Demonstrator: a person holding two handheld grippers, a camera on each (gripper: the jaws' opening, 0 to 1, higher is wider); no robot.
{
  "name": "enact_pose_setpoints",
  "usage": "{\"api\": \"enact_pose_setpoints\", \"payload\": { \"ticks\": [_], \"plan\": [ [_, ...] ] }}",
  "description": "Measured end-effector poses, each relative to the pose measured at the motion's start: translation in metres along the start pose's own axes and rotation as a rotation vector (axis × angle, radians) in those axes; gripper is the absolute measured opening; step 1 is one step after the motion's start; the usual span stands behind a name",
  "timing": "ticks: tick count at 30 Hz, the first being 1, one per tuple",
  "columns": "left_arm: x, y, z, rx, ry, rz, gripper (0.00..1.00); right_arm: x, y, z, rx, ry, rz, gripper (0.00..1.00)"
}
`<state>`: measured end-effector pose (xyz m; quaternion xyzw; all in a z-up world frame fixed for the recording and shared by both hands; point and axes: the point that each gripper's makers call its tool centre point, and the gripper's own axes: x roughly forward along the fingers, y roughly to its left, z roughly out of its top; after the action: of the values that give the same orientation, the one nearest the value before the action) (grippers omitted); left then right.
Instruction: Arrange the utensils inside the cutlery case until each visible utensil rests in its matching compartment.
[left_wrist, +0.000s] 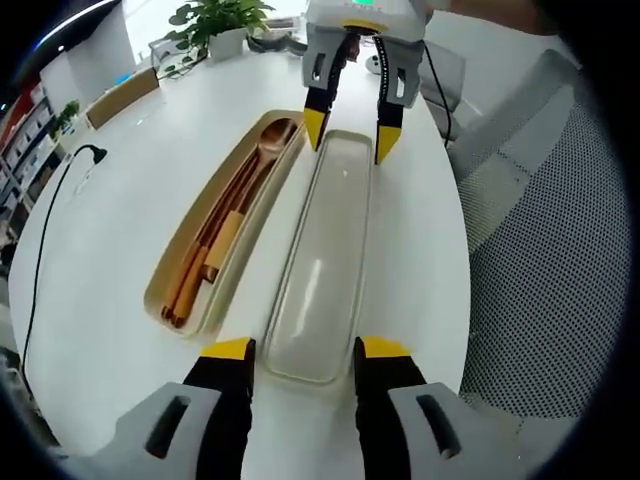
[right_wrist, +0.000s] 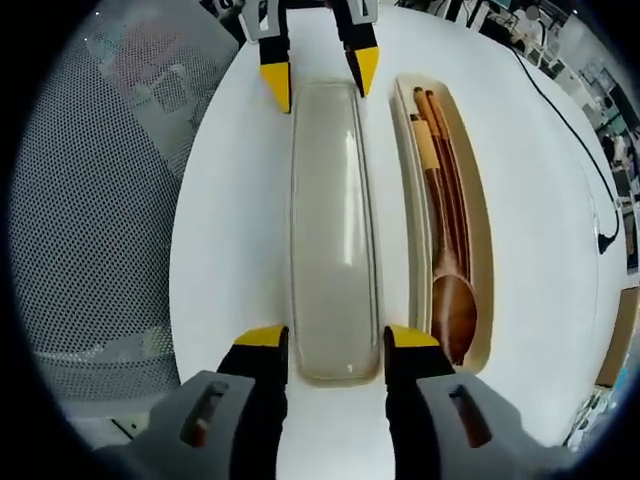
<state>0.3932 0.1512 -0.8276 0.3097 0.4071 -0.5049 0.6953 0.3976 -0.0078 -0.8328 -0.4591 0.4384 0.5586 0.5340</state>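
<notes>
While both yellow-tipped grippers face each other across the round white table (left_wrist: 110, 230), each straddles one end of the long translucent beige lid (left_wrist: 320, 265) lying flat. The left gripper (left_wrist: 300, 350) and right gripper (right_wrist: 335, 338) have jaws spread just wider than the lid, whether touching it I cannot tell. Just beside it, the open cream cutlery case (right_wrist: 485, 240) holds a wooden spoon (right_wrist: 452, 310) and chopsticks (right_wrist: 440, 160)
</notes>
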Motion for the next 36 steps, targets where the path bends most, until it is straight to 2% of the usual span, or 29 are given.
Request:
{"api": "enact_pose_setpoints", "payload": {
  "ticks": [9, 15, 18, 21, 24, 30, 36],
  "plan": [
    [0.001, 0.000, 0.001, -0.003, -0.009, 0.001, 0.41, 0.000, 0.000, -0.002, 0.007, 0.038, -0.002, 0.33],
    [0.001, 0.000, 0.002, -0.026, -0.019, 0.007, 0.41, -0.001, -0.001, -0.003, 0.016, 0.014, 0.005, 0.32],
    [0.000, -0.001, 0.003, -0.006, -0.029, 0.009, 0.41, -0.001, 0.000, -0.003, 0.018, -0.021, 0.009, 0.32],
    [0.000, -0.001, 0.003, 0.009, -0.024, 0.014, 0.41, -0.001, 0.000, -0.002, 0.019, -0.025, 0.010, 0.32],
    [-0.001, -0.002, 0.005, 0.069, -0.026, 0.023, 0.42, -0.001, -0.001, -0.001, 0.019, -0.016, 0.017, 0.32],
    [-0.001, -0.003, 0.007, 0.109, -0.031, 0.022, 0.45, -0.005, -0.001, -0.002, 0.025, -0.047, 0.091, 0.32],
    [-0.002, -0.003, 0.011, 0.116, -0.046, 0.021, 0.45, -0.006, -0.002, 0.000, 0.103, -0.098, 0.149, 0.32]
  ]
}}
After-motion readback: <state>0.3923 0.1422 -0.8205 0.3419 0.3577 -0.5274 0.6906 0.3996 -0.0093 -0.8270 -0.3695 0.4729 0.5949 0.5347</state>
